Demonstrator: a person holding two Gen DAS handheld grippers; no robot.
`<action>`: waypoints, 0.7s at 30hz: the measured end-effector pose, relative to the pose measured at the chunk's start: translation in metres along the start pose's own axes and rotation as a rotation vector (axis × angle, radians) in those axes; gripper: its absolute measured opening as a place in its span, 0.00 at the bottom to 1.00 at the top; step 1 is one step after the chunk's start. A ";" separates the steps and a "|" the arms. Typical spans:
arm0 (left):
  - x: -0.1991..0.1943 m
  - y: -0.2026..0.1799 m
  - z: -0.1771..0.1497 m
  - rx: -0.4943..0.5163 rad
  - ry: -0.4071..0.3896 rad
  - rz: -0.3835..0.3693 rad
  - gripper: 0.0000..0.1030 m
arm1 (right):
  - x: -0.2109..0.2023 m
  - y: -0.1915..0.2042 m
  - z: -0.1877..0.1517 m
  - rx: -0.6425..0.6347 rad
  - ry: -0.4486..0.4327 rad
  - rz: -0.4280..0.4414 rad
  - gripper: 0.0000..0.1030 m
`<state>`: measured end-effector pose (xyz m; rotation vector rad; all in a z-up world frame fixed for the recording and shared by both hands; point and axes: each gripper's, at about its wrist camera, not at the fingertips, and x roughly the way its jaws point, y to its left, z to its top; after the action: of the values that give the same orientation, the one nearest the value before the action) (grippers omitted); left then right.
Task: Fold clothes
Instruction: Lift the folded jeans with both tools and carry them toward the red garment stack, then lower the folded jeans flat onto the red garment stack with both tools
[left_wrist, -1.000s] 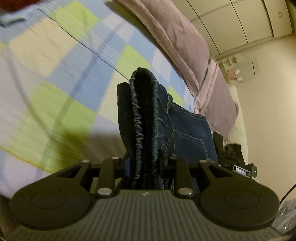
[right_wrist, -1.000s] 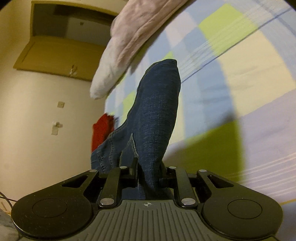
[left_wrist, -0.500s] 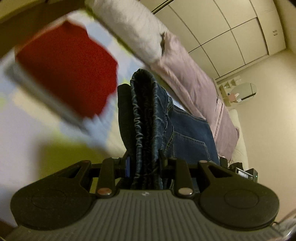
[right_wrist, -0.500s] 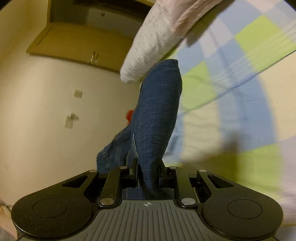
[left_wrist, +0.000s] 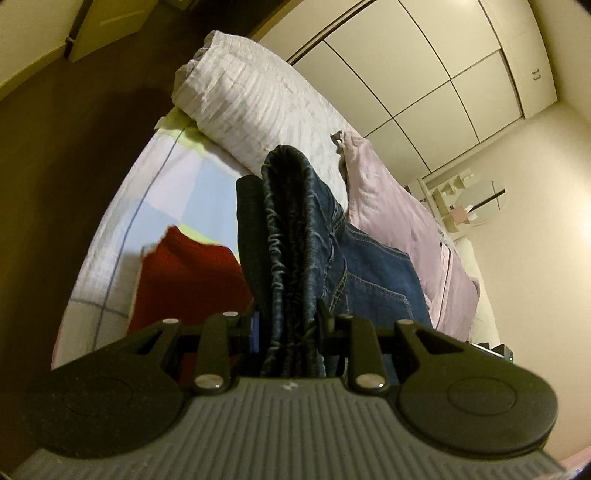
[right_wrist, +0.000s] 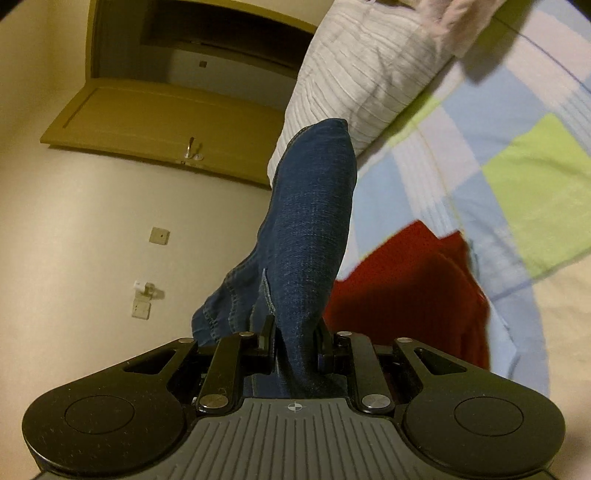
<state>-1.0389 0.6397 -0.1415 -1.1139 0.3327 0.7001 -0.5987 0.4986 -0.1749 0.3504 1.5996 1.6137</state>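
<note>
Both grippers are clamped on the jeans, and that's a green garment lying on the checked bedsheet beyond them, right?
Not green: the garment on the checked bedsheet is red, as both wrist views show. The left gripper and right gripper are indeed clamped on the jeans.

Bed (left_wrist: 122, 206) with checked sheet (right_wrist: 509, 155), blue/green/cream. On it: red garment (right_wrist: 417, 280) near the edge, white pillow (left_wrist: 251, 107) at the far end, pink duvet (left_wrist: 402, 221) just beside the pillow along the far side.
</note>
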 end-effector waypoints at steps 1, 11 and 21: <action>0.004 0.006 0.004 -0.007 0.006 -0.001 0.21 | 0.005 0.000 0.004 0.005 0.005 -0.003 0.17; 0.037 0.066 0.018 -0.066 0.094 0.004 0.22 | 0.055 -0.031 0.011 0.077 0.045 -0.086 0.17; 0.059 0.106 0.008 -0.082 0.107 0.117 0.39 | 0.078 -0.040 0.003 -0.089 0.061 -0.349 0.37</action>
<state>-1.0662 0.6945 -0.2463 -1.2200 0.4667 0.7645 -0.6317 0.5500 -0.2378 -0.0267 1.5297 1.4293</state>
